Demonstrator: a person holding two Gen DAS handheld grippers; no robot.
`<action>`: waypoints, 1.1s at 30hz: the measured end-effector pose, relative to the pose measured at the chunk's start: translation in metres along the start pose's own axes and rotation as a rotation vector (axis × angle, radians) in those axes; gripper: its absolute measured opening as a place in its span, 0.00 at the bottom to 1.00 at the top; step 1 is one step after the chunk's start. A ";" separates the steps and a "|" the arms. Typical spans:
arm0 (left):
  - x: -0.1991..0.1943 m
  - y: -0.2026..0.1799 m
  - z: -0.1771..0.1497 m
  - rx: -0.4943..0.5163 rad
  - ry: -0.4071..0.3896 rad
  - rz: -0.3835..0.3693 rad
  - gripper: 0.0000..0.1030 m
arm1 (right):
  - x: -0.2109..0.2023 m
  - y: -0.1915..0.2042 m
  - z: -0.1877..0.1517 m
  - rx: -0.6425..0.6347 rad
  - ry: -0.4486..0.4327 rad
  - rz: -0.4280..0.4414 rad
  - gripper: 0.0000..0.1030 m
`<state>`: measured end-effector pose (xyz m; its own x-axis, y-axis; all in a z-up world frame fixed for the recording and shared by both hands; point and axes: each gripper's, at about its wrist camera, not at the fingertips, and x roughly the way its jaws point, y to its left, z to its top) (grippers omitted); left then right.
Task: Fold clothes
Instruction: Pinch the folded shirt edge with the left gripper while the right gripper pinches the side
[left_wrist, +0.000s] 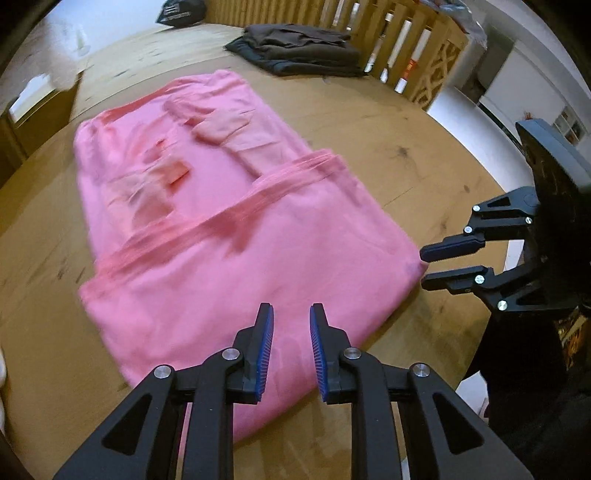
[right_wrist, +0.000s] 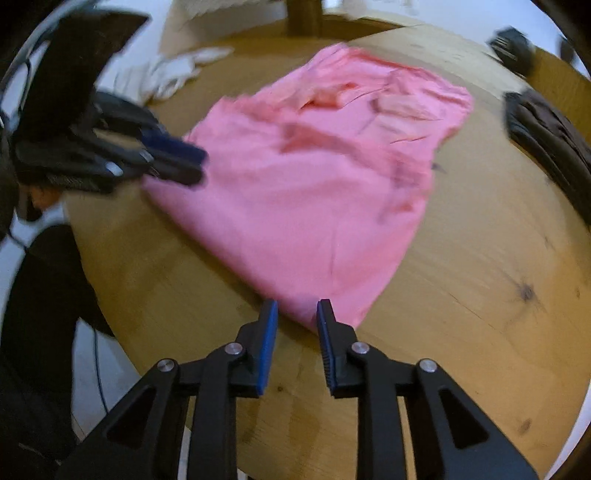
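Pink garment (left_wrist: 221, 229) lies folded on the wooden table (left_wrist: 388, 122). My left gripper (left_wrist: 291, 321) hovers above it, jaws apart, empty. My right gripper (right_wrist: 297, 314) is open at its corner.

A: What can't you make out?

B: The right wrist view is smeared. The left tool (right_wrist: 199, 164) there is a dark streak at the garment (right_wrist: 306, 206); whether its pads touch the cloth, I can't tell. The white cloth (right_wrist: 173, 72) behind it is a shapeless blur.

A: And the dark pile?

B: The dark pile (right_wrist: 550, 144) is cut by the right edge in that view, and the black thing (right_wrist: 513, 50) above it is too blurred to name.

A: The left wrist view?

B: The garment's ribbed band (left_wrist: 229, 218) is streaked. The black thing (left_wrist: 177, 13) at the top is cropped. The right tool (left_wrist: 424, 266) meets the garment's corner, but contact is unclear. The surface (left_wrist: 406, 122) runs off both frames.
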<state>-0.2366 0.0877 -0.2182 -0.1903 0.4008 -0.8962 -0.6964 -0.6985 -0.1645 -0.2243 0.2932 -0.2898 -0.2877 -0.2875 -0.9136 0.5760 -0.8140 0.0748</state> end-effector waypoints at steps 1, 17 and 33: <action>-0.005 0.004 -0.010 0.008 0.000 0.009 0.19 | -0.001 0.003 -0.001 -0.030 0.003 -0.006 0.23; -0.002 0.020 -0.057 0.272 0.103 0.047 0.30 | 0.016 0.019 0.003 -0.239 0.076 -0.061 0.48; 0.001 0.033 -0.049 0.283 0.083 -0.002 0.07 | 0.013 -0.011 0.024 -0.106 0.089 0.014 0.09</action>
<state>-0.2260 0.0357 -0.2449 -0.1394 0.3445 -0.9284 -0.8644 -0.4997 -0.0556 -0.2526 0.2867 -0.2925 -0.2130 -0.2485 -0.9449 0.6584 -0.7511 0.0491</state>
